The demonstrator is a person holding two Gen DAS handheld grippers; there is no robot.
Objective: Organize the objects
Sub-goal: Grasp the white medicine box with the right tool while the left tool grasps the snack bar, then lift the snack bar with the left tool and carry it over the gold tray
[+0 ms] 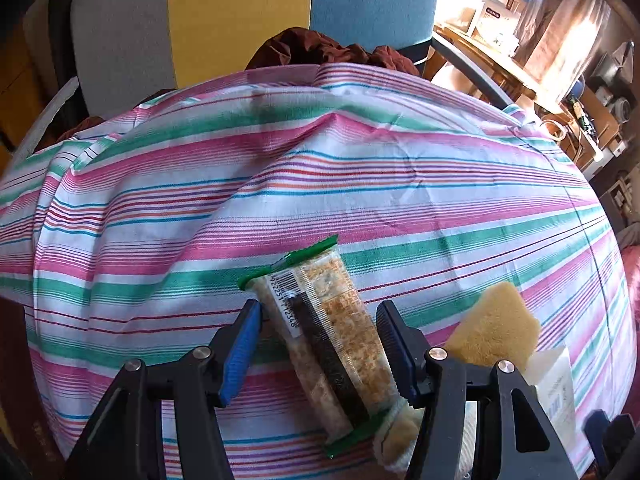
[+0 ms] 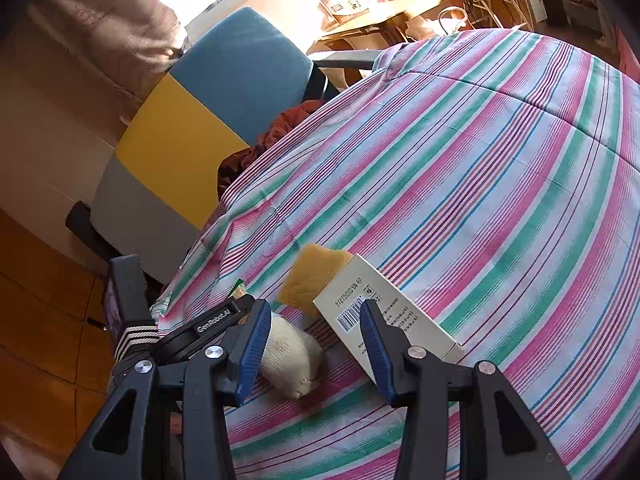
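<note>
Bench (image 1: 280,168): covered with a striped cloth, pink, green and white; wrinkled, so things lie on a soft, slightly uneven face.
Left tool (image 1: 320,350): jaws part open, one either side of the snack pack; in the left view the right pad seems to touch the wrapper edge and the left pad stands just clear. No firm grip shown.
Snack pack (image 1: 328,336): long clear wrapper with green sealed ends and a barcode label, lying slantwise on the cloth near the front edge. Judged light, with a slick film and a brittle filling; take it across the middle of its width, gently, not by the crimped ends.
Sock roll (image 2: 292,356): cream knitted bundle, just beside the pack's near end and before the right tool. Judged soft, light, springy; pinch deep through the bulk.
Sponge (image 2: 316,276): yellow block, leaning against the box. Judged very light and compressible; any flat pair of faces will do.
Box (image 2: 384,316): white carton with barcode, tilted, near the right tool's right jaw. Judged light, stiff, thin-walled; hold across the narrow sides.
Right tool (image 2: 312,342): jaws narrow but apart, empty, over the sock roll.
</note>
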